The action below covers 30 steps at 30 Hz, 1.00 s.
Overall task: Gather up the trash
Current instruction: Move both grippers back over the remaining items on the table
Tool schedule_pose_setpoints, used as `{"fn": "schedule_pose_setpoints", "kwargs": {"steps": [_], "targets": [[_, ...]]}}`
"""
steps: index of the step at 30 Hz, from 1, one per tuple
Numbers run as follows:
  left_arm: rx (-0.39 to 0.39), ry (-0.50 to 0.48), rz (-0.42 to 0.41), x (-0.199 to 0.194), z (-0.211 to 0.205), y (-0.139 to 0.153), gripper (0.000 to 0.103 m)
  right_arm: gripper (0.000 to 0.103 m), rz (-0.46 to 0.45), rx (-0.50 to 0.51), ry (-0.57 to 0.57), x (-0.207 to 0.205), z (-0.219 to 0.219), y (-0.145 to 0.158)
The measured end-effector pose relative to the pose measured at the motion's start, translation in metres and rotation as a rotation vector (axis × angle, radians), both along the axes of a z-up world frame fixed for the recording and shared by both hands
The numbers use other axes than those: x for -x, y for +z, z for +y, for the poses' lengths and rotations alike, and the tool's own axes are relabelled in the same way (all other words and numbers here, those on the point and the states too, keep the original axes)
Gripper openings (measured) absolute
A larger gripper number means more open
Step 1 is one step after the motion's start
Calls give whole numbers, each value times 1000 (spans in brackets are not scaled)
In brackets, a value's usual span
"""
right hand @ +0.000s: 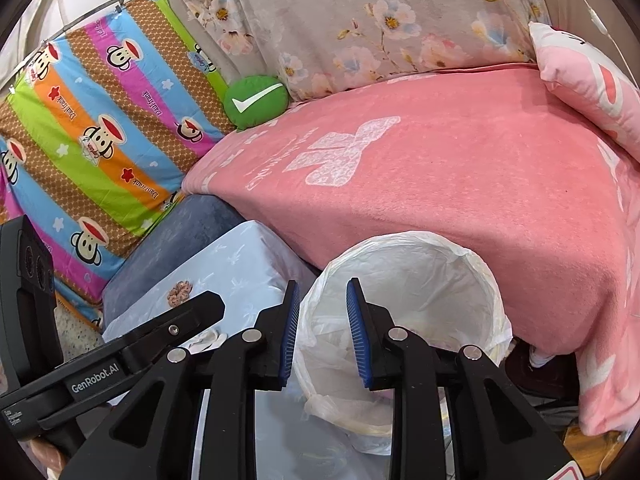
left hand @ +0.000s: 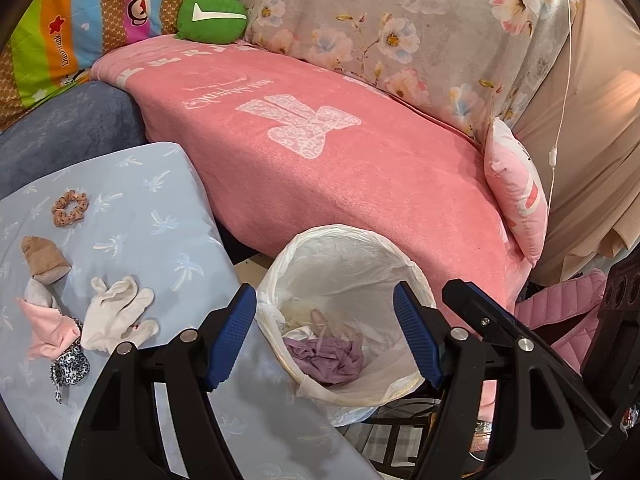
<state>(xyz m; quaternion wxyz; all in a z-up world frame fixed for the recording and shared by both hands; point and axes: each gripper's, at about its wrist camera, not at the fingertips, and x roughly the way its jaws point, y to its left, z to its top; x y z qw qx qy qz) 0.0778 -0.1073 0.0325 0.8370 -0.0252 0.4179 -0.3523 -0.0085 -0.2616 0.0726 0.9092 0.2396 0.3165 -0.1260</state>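
A small bin with a white plastic liner point(left hand: 344, 240) stands on the floor between the table and the sofa. A crumpled purple piece point(left hand: 328, 356) and pale scraps lie inside it. My left gripper point(left hand: 326, 336) hangs over the bin's mouth, open wide, with nothing between its blue pads. My right gripper point(right hand: 324, 332) is over the near rim of the same bin point(right hand: 420, 240), open a little and holding nothing. On the light blue tablecloth point(left hand: 160, 208) lie a white cloth point(left hand: 120, 312), a beige sock point(left hand: 44, 260), a pink cloth point(left hand: 48, 324), a brown scrunchie point(left hand: 70, 208) and a leopard-print scrunchie point(left hand: 68, 368).
A sofa under a pink blanket point(left hand: 320, 160) fills the space behind the bin, with a pink cushion point(left hand: 516, 192) and a green round cushion point(left hand: 212, 18) on it. A blue-grey armrest point(left hand: 72, 132) borders the table. The black frame of the right tool point(left hand: 520, 332) sits close beside the bin.
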Motion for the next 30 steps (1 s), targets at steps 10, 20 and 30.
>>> {"fn": "schedule_pose_setpoints", "kwargs": {"steps": [10,20,30], "targets": [[3,37,-2,-3,17,-3,68,27,17,17,36,-8,14,-1],[-11,84,5,-6,42,-12,68,31,41,24,82,-14,38,-6],[-63,178,19,-15,83,-28,69,40,75,29,148,-24,73,-18]]}}
